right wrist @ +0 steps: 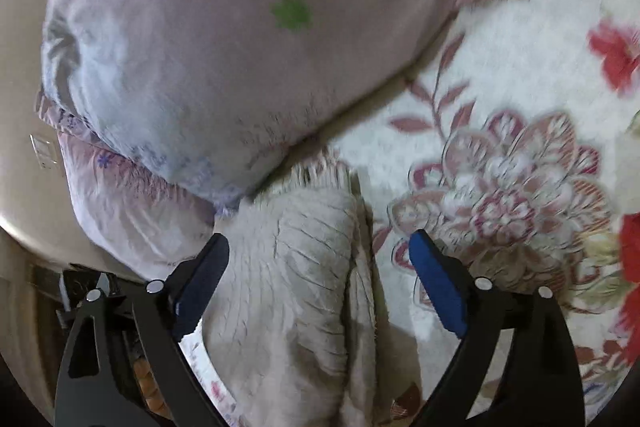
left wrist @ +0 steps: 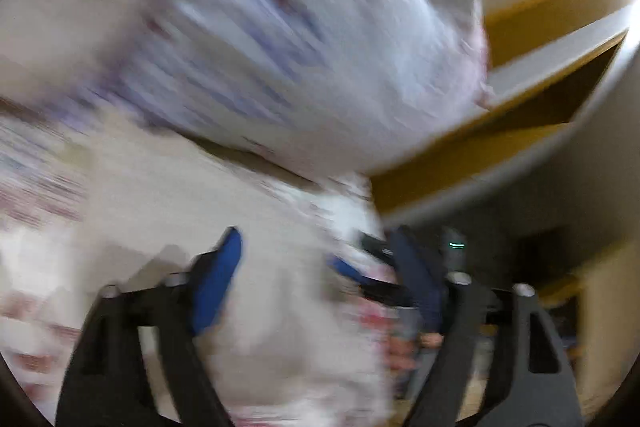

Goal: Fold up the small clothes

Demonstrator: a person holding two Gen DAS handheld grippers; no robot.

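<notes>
A pale beige ribbed garment (right wrist: 296, 287) lies folded on the floral bed cover (right wrist: 500, 75), running between my right gripper's fingers. My right gripper (right wrist: 320, 251) is open and hovers low over the garment, its blue pads on either side of it. The left wrist view is heavily blurred. My left gripper (left wrist: 316, 251) is open above the floral cover (left wrist: 132, 195), with nothing between its blue pads. The other gripper's tip (left wrist: 372, 267) shows near its right finger.
A large pale pink and lilac pillow (right wrist: 224, 39) lies behind the garment on the left; it also shows in the left wrist view (left wrist: 304, 39). A yellow and white headboard or shelf (left wrist: 532, 99) stands at the right. A beige wall (right wrist: 24, 131) lies left.
</notes>
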